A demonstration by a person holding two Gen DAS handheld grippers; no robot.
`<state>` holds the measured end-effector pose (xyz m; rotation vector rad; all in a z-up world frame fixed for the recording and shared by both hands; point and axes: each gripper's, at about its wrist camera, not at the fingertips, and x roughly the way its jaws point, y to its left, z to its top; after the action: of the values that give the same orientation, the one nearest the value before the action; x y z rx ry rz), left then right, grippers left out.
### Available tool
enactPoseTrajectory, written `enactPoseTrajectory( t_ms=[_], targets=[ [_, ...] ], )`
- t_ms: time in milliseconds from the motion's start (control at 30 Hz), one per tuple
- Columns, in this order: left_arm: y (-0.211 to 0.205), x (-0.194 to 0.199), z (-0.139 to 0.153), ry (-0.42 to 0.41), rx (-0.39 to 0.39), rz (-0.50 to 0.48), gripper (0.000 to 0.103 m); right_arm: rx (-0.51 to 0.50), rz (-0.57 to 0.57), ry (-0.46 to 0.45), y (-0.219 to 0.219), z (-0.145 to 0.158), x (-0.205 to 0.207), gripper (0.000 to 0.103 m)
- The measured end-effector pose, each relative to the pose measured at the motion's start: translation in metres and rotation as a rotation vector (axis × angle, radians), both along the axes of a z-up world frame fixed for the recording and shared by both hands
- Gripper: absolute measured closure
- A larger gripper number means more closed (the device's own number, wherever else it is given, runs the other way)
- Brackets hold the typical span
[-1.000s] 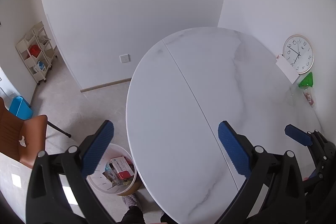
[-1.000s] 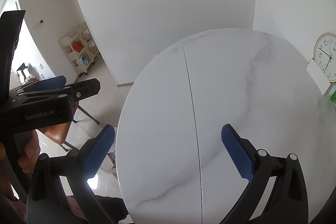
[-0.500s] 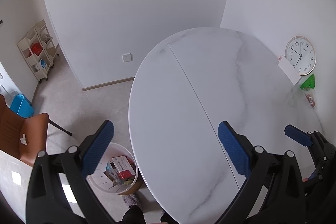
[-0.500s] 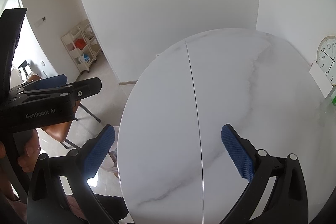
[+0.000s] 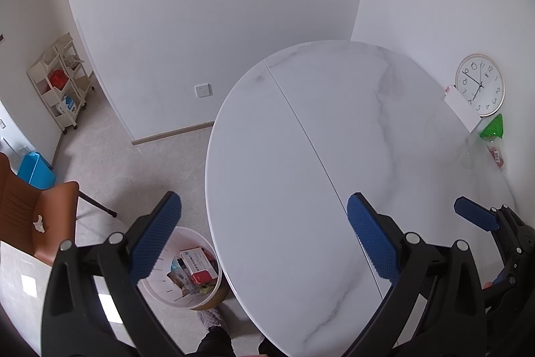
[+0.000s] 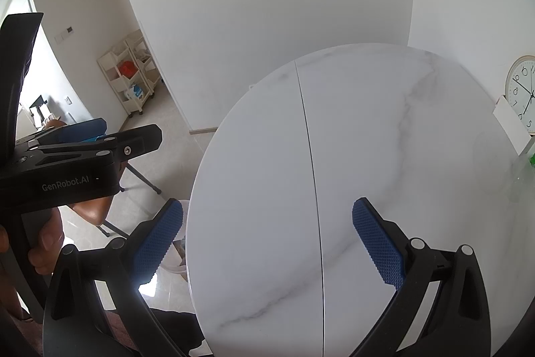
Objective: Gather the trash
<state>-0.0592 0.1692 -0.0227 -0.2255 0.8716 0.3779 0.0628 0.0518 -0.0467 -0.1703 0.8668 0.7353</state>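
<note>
Above a white marble table with a dark seam running across its top: left gripper, blue-padded fingers spread wide, nothing between them; one finger hangs over the floor side, the other over the tabletop. Right gripper, likewise spread wide and holding nothing, over the near half of the table; its blue tip also shows at the right edge of the left wrist view. Left hand wrapped round the black handle of its gripper, seen at the left of the right wrist view. On the floor just beside the table's near edge: white bin, round, holding collected trash, including a red-and-white box and wrappers. At the table's far right rim, against the wall: clock, white face, leaning; white card just in front of it; green object and a small red item beside a clear wrapper, too blurred to tell more. Elsewhere: brown chair with a small white scrap on its seat, blue container, cream shelf cart by the wall.
</note>
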Motion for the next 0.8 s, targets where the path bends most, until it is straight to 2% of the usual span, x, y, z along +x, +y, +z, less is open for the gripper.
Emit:
enactPoseTrajectory(
  t_ms=[533,800],
  targets=[
    [0.01,-0.005,0.0,-0.01,0.006,0.006,0.008,-0.005,-0.008,0.003,-0.003,-0.004,0.002,0.002],
    [0.019,-0.002,0.0,0.003,-0.021,-0.021,0.008,-0.012,-0.002,0.009,-0.004,-0.006,0.001,0.002]
  ],
)
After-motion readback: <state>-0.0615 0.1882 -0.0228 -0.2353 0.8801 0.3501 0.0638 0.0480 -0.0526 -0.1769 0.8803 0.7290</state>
